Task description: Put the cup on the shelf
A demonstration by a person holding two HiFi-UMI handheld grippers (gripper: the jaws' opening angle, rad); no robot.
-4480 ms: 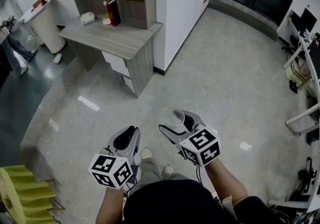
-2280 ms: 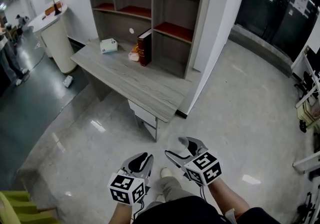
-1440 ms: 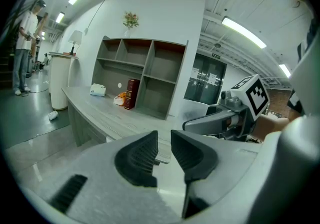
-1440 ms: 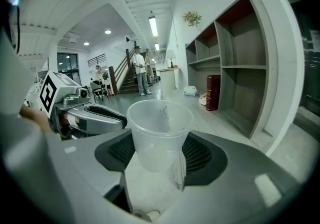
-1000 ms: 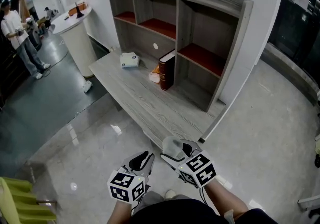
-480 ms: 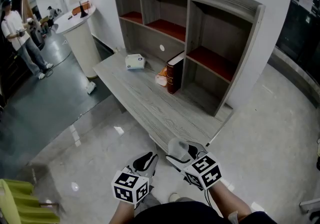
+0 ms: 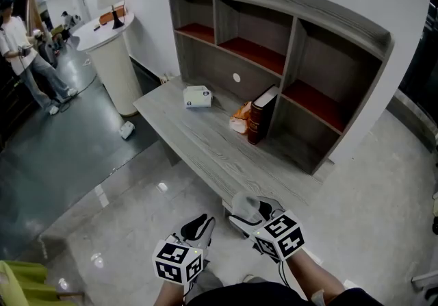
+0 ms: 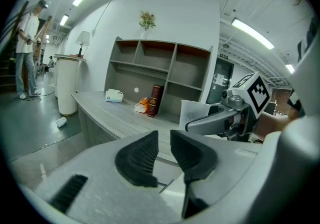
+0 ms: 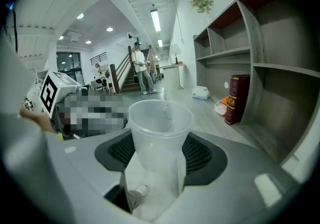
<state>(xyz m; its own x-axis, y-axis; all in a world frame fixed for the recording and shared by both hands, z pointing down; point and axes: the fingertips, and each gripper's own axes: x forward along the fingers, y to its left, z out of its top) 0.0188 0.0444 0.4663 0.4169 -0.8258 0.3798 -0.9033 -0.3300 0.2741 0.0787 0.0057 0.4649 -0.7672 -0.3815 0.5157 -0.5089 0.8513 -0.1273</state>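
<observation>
While the cup (image 9: 160, 128) sits clamped between the pads of the right claw (image 9: 161, 154), well short of the shelf (image 7: 301, 58) and near the front edge of the bench (image 7: 198, 137), most of the risk lies ahead. It looks like thin, clear plastic, so too hard a squeeze could buckle its wall, and a slack one could let the tapered body slide down out of the pads. On the way in, the rim could knock a shelf board or an upright divider if the claw comes in too high or off to one side. The dark red book (image 7: 260, 114) and the orange packet (image 7: 241, 118) beside it, far on the bench, narrow the lower openings.

The cup stands roughly upright, mouth up and narrower base down, with its long axis near vertical across the pads. The left claw (image 8: 163, 154) is empty, with only a slit between its pads.
</observation>
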